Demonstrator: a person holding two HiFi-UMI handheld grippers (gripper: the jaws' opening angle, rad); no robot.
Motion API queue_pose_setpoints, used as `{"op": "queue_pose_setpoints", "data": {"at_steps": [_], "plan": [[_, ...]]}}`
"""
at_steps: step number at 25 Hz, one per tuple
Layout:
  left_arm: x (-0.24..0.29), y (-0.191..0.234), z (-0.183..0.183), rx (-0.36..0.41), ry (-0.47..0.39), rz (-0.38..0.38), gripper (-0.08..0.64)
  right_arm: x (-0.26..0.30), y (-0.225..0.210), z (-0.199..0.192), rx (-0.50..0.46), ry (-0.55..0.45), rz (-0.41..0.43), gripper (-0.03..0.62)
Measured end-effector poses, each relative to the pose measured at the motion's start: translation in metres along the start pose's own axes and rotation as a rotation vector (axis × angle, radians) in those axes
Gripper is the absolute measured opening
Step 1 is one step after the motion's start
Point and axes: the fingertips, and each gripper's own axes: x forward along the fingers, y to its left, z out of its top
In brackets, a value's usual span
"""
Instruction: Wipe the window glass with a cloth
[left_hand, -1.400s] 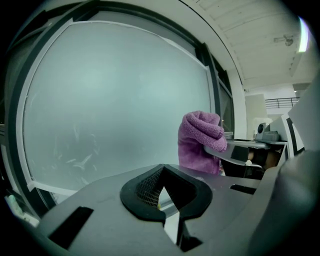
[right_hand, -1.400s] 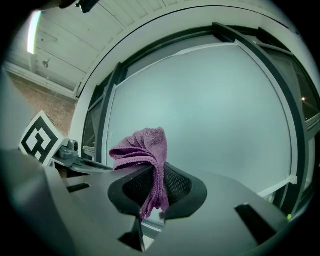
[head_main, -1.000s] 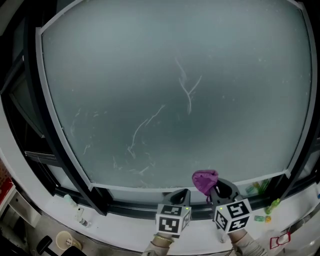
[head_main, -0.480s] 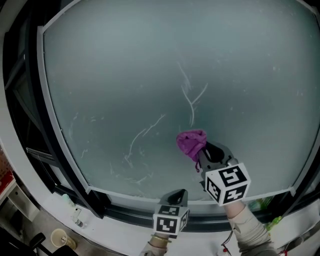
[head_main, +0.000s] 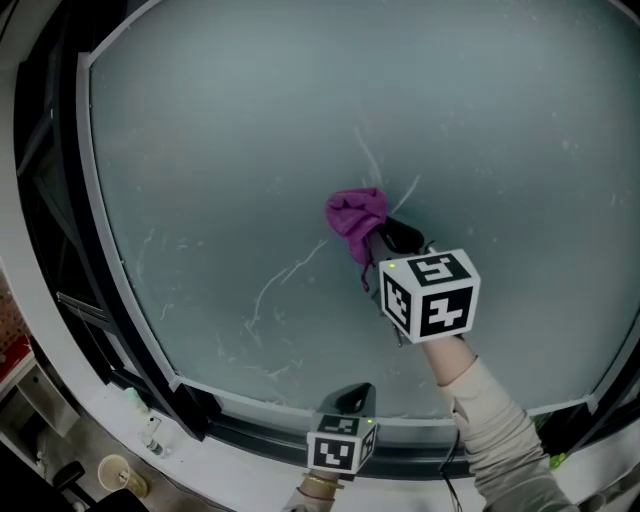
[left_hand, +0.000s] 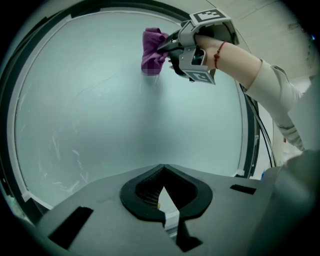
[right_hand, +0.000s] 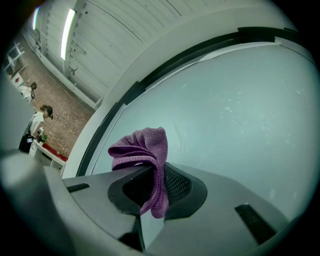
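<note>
Glass (head_main: 230, 130): large pane in a pale frame (head_main: 97, 210) with a dark surround. Faint white streaks (head_main: 285, 275) run left of and below the centre.

Cloth (head_main: 356, 216): purple, bunched, held against the glass near mid-pane, at the foot of a forked streak.

Right gripper (head_main: 374, 236): raised to the pane. Fingers are closed on the cloth, with a fold hanging down between them. A pale sleeve (head_main: 490, 430) is below.

Left gripper (head_main: 352, 396): low, at the pane's bottom edge, well apart from the cloth. Fingers are closed together with nothing between them.

Cup (head_main: 112, 473): lower left, below the frame.
</note>
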Motion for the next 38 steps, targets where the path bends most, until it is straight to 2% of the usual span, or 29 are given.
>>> {"op": "queue_pose_setpoints", "data": {"at_steps": [12,24,31,38], "plan": [[0.011,0.003,0.001,-0.012,0.006,0.017,0.005,0.022,-0.027,-0.004,-0.050,0.036,-0.034,0.049],[0.014,-0.001,0.006,-0.003,0.004,-0.016,0.005,0.002,-0.058,-0.006,-0.065,0.058,-0.075,0.051],[0.013,-0.003,0.005,0.003,0.014,-0.045,0.005,-0.032,-0.101,-0.009,-0.088,0.077,-0.158,0.051],[0.008,-0.002,0.005,0.009,0.012,-0.064,0.005,-0.079,-0.161,-0.007,-0.121,0.110,-0.298,0.051]]}}
